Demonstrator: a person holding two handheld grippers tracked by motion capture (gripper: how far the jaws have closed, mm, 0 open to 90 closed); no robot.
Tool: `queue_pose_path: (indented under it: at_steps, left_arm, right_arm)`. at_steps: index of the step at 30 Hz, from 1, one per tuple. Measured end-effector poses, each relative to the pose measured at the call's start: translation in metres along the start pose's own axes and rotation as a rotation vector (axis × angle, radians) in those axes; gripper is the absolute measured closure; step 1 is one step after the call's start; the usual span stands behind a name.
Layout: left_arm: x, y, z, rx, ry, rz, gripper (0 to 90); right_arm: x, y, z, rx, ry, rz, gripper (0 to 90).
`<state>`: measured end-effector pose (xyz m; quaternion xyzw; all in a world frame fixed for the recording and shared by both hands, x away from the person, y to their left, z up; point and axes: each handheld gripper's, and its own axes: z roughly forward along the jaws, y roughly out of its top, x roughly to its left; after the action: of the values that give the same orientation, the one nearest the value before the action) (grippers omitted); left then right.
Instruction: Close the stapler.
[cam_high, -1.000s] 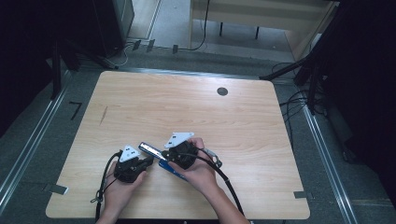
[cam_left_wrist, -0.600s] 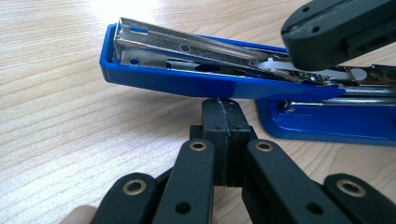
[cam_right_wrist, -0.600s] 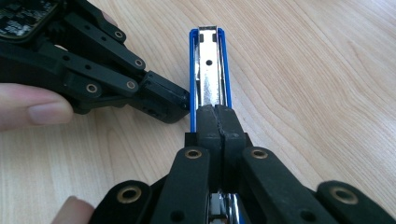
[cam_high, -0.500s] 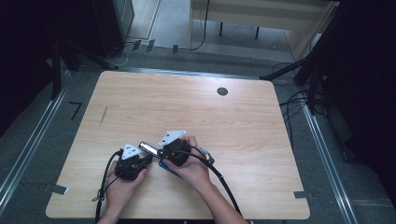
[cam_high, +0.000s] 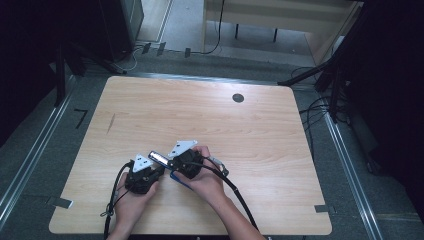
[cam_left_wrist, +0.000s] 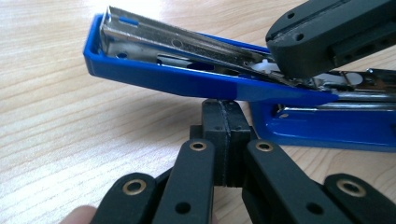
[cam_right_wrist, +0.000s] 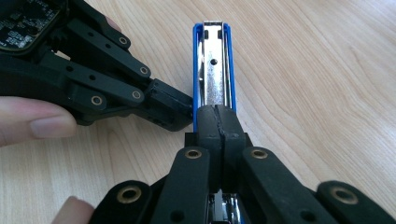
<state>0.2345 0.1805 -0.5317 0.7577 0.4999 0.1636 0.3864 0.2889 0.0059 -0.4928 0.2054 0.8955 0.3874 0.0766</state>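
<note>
Pressing on blue stapler (cam_right_wrist: 214, 70): right hand-held gripper (cam_right_wrist: 218, 122), jaws closed; left hand-held gripper (cam_left_wrist: 226, 140) closed, empty; stapler rear hidden.

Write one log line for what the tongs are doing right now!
left tongs: shut, beside stapler | right tongs: shut, pressing on stapler | table: wood

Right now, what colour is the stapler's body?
Blue, with a silver metal magazine; the stapler shows best in the left gripper view.

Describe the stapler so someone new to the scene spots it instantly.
On the wooden table, look at the near edge, where the person's two hands meet. The stapler sits between the left gripper and the right gripper. It is the one blue thing there, with a shiny metal staple channel showing.
</note>
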Motion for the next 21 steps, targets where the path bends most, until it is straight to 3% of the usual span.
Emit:
queue_pose_path:
  at_steps: [9,21]
  left_arm:
    - [-0.004,0.0,-0.002,-0.04,-0.002,0.016,90.0]
    - [-0.016,-0.002,-0.004,-0.053,-0.06,0.048,90.0]
  right_arm:
    - [-0.002,0.001,-0.01,-0.028,-0.007,-0.003,90.0]
    - [0.002,-0.001,-0.022,-0.041,-0.022,-0.012,90.0]
